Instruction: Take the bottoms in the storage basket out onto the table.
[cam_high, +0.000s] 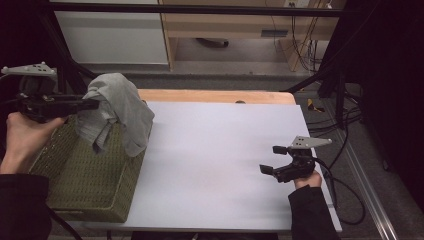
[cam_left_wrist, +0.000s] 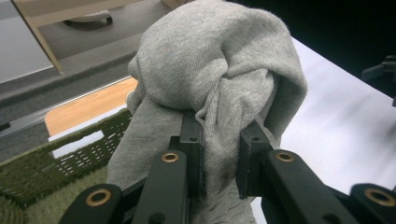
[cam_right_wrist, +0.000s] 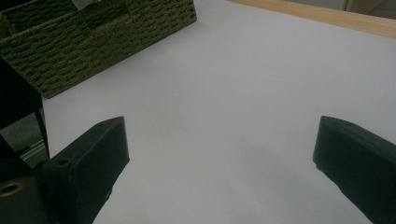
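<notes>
A soft, light grey cloth (cam_high: 118, 109) hangs bunched above the green woven basket (cam_high: 85, 185) at the table's left edge, a fold pinched by the left gripper (cam_left_wrist: 219, 154); expect drooping. Right gripper (cam_high: 274, 159) spread wide, empty

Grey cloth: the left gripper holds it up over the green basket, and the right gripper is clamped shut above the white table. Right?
Not quite. The right gripper is open: the right gripper view shows its jaws wide apart with nothing between them. The rest stands: the left gripper holds the grey cloth over the green basket, beside the white table.
</notes>
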